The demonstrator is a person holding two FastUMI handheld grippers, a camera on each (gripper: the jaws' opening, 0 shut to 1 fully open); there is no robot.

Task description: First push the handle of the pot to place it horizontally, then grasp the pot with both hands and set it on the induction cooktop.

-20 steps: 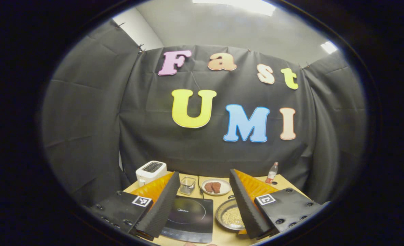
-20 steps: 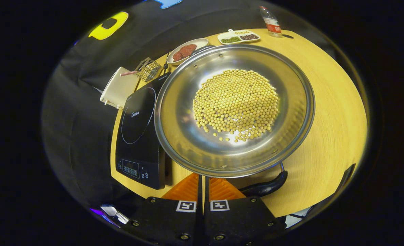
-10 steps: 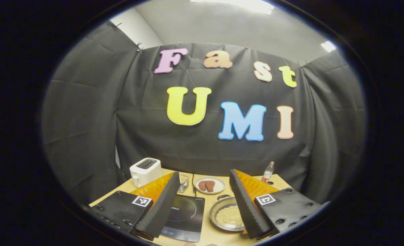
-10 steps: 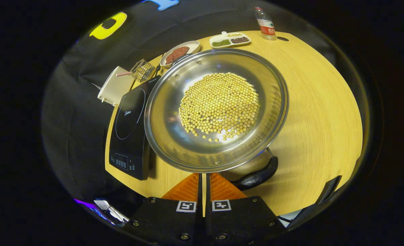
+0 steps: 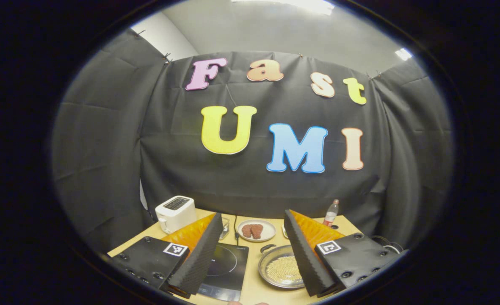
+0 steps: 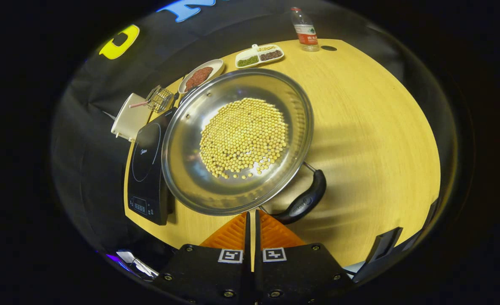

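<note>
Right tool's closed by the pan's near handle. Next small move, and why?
Probably nudge the shut right tool sideways against the near handle to turn the pot. It rests on the table beside the induction cooktop, handle angled; the left tool hovers open.

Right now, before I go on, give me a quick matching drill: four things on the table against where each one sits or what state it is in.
Things:
1. pot
2. induction cooktop
3. toaster
4. right gripper

Places or states:
A. white, at the table's back left corner
B. shut, tips by the pot's near rim
C. holds yellow beans, on the wood beside the cooktop
D. black, bare glass top, nothing on it

Pairs: 1-C, 2-D, 3-A, 4-B
</note>
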